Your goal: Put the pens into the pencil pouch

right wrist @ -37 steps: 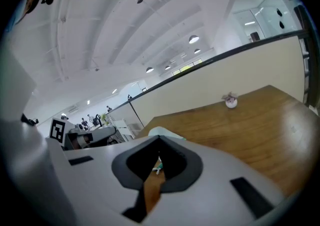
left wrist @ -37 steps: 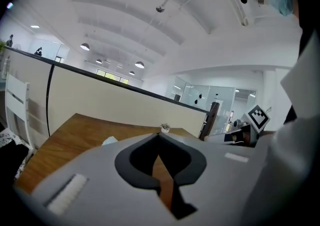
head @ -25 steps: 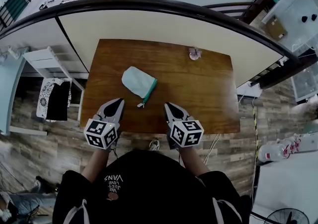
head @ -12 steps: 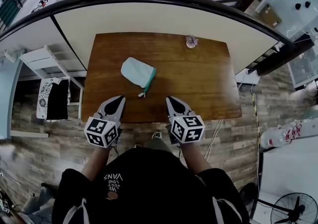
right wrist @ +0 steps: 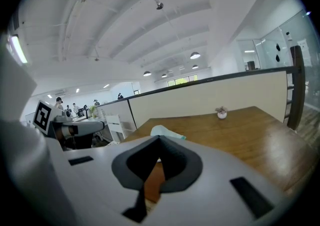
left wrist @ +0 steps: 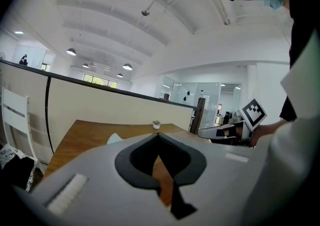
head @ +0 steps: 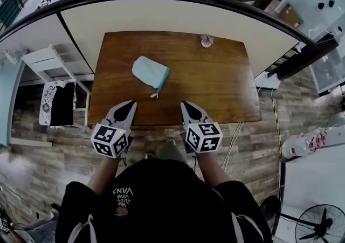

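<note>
**Pencil pouch (head: 149, 71) on counter (head: 215, 88); tongs clenched empty**

Pale teal pouch lies flat, left of centre. Small pot (head: 206, 41) stands at the counter's far edge. Left tongs (head: 128, 106) and right tongs (head: 186, 106) hover over the near edge, well apart from the pouch.

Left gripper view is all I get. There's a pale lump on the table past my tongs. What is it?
Observer: In the head view it is a pale blue pouch with a teal edge, lying flat on the table.
Operator: Are any pens lying out?
Observer: None show in the head view. The only other thing on the table is a small pot at the far edge.
Operator: Are the right tongs holding something?
Observer: No. The right gripper view shows the right tongs shut, with nothing between them.
</note>
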### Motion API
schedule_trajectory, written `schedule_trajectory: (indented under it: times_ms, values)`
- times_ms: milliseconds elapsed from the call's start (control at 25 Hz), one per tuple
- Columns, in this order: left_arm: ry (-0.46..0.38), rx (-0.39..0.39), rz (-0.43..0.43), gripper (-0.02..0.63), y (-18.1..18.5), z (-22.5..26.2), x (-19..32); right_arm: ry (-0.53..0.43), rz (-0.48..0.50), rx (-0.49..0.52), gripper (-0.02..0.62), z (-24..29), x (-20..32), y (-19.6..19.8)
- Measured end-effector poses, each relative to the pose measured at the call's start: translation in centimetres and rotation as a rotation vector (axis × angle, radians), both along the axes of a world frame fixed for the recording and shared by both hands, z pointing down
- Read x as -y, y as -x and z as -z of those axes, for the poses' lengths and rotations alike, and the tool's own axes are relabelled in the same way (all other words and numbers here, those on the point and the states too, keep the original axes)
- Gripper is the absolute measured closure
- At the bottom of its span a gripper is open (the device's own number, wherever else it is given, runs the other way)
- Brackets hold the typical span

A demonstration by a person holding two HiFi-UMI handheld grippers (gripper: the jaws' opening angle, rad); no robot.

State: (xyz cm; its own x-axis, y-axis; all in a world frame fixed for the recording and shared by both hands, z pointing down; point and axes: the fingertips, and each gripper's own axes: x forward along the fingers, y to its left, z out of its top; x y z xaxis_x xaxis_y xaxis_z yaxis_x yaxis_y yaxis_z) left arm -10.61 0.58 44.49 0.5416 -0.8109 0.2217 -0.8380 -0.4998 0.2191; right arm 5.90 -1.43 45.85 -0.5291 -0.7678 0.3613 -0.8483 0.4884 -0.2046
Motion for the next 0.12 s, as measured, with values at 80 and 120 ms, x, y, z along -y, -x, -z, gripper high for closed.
schedule_trajectory:
  times_ms: [80, 120]
  values:
    - [-0.004, -0.005, 0.002, 0.595, 0.02, 0.05, -0.34, 0.0, -0.003, 0.001, 0.583, -0.11, -0.29, 0.08]
    - [-0.006, -0.008, 0.003, 0.595, 0.05, 0.04, -0.52, -0.001, -0.004, 0.001, 0.583, -0.17, -0.44, 0.14]
